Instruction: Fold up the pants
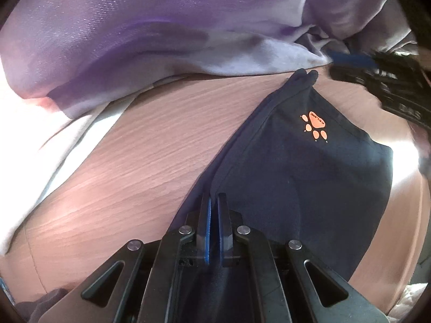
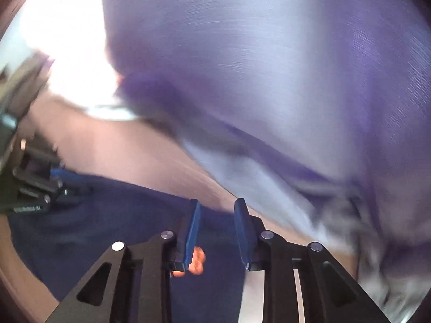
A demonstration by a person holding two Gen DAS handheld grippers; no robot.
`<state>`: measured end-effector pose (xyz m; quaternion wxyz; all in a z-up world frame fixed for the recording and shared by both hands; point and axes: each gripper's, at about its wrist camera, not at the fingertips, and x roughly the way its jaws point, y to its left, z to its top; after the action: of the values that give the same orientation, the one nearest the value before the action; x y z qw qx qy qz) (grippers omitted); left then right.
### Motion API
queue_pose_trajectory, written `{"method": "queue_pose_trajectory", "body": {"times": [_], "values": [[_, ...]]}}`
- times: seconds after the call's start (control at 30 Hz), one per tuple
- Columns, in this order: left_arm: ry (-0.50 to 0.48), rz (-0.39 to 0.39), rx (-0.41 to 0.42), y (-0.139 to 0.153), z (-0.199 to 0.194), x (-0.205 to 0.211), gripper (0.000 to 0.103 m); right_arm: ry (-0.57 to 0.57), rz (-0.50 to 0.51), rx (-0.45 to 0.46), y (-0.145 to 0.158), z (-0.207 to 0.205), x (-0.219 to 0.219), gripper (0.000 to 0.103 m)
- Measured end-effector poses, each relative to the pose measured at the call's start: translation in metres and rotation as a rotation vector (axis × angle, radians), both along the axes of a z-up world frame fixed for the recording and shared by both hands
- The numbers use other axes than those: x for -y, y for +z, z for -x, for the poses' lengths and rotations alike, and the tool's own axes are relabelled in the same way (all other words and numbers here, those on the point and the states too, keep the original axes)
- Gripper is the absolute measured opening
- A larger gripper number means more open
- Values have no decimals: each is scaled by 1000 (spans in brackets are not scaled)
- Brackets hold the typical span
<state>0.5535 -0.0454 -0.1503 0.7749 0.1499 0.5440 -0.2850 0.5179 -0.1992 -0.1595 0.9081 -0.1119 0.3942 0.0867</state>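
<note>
Risk: the purple cloth (image 1: 134,40) heaped along the table's (image 1: 134,156) far edge may snag the navy pants (image 1: 309,177) lying mid-table if the fold swings that way. Left gripper (image 1: 214,202) is clenched on the pants' edge; a thin pinch could slip. Right gripper (image 2: 216,207) hangs released over them. Count: one cloth, one pants, two grippers, one orange paw logo (image 1: 315,126).

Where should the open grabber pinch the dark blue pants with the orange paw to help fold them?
Probably the far edge of the dark blue pants, near the orange paw print. The right gripper, jaws open, could come straight forward and low along the wooden table, since the cloth lies flat there. The left gripper looks shut on the nearer edge.
</note>
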Motion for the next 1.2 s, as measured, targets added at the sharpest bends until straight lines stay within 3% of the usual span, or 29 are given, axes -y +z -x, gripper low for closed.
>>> {"method": "queue_pose_trajectory", "body": {"times": [0.1,0.23,0.3,0.37,0.47,0.57,0.63,0.73,0.93,1.2], "values": [[-17,-43,34,0,5,7,7,-164,-20,21,-2,29,18,26],[-37,-99,81,-2,11,20,8,-270,-44,39,-9,71,21,26],[-24,-127,127,2,13,20,18,-302,-71,32,-14,87,22,26],[0,-137,228,17,21,21,44,-362,-93,21,-21,100,24,26],[34,-120,361,47,39,14,56,-412,-157,45,-20,118,30,26],[80,-115,435,71,58,3,57,-442,-164,93,-14,133,32,34],[141,-104,473,82,76,-8,61,-472,-201,123,-10,144,35,48],[237,-80,487,85,99,-28,61,-528,-224,166,-8,158,37,53],[390,-71,475,60,142,-39,61,-611,-302,172,-22,179,44,55],[387,-67,478,37,143,-32,61,-645,-429,95,-54,175,56,55]]}}
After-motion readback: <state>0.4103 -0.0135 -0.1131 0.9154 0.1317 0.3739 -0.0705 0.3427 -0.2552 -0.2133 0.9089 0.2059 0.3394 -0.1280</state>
